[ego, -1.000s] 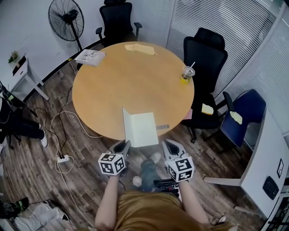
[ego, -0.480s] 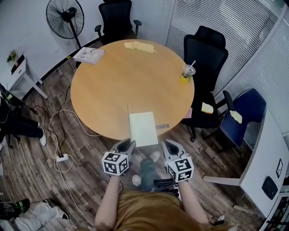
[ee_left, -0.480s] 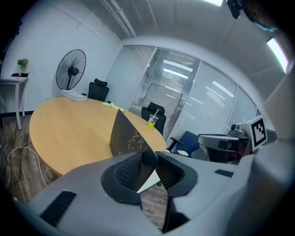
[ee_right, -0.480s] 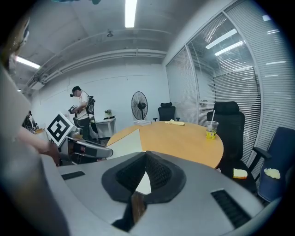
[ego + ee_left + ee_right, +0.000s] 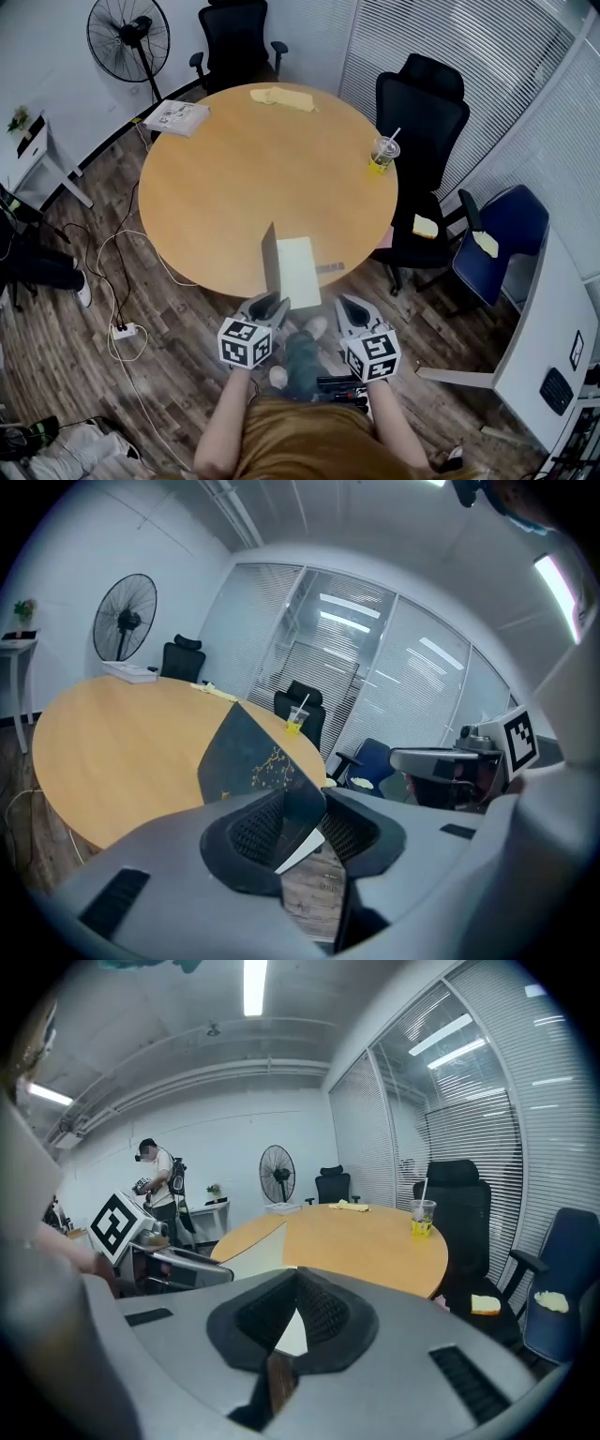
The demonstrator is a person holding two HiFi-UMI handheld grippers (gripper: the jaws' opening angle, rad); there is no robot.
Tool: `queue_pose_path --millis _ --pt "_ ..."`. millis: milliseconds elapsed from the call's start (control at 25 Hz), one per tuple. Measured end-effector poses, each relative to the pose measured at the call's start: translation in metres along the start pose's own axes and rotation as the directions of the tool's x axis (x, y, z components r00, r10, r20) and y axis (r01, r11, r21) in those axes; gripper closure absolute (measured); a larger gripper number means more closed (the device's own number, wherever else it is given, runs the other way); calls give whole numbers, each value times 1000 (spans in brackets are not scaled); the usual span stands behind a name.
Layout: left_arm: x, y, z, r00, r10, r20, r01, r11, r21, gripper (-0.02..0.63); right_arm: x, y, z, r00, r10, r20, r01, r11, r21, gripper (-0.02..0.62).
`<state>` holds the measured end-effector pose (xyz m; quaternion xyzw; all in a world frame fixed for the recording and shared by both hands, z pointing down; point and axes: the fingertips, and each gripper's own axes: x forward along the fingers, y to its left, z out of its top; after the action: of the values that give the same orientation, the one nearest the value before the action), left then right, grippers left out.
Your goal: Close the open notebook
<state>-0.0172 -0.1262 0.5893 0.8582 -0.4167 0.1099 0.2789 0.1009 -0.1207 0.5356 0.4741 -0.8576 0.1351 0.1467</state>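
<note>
The notebook (image 5: 298, 270) lies at the near edge of the round wooden table (image 5: 234, 187), its white page facing up. Its dark cover (image 5: 270, 258) stands nearly upright on the left side. My left gripper (image 5: 270, 305) is just below the table edge; in the left gripper view the cover's (image 5: 248, 757) lower corner sits between the jaws of my left gripper (image 5: 302, 808). The jaws are opening and the pads stand off the thin cover. My right gripper (image 5: 349, 307) hangs to the right of the notebook, shut and empty (image 5: 298, 1274).
A plastic cup with a straw (image 5: 382, 155) stands at the table's right edge. A yellow cloth (image 5: 281, 97) and a stack of papers (image 5: 175, 116) lie at the far side. A small dark object (image 5: 330, 268) rests beside the notebook. Black chairs (image 5: 420, 103) and a fan (image 5: 128, 35) surround the table.
The cover has swung up from a wide-open slant to nearly upright over the page. My left gripper has shifted right with it and its jaws have widened. The right gripper has stayed put.
</note>
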Motion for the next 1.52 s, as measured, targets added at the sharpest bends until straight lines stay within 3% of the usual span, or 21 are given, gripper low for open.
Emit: queue_pose_path --millis 800,1080,1520 --pt "35 -24 -10 992 -90 -87 96 994 60 433 7 -20 -8 999 -29 -25 30 999 34 584" --pt "50 -31 -20 984 -132 -123 136 990 25 433 13 -20 0 1000 -27 -12 27 999 34 584" --pt "75 -37 -38 972 -143 -188 160 984 82 425 17 -47 -15 997 -65 -46 68 996 60 584"
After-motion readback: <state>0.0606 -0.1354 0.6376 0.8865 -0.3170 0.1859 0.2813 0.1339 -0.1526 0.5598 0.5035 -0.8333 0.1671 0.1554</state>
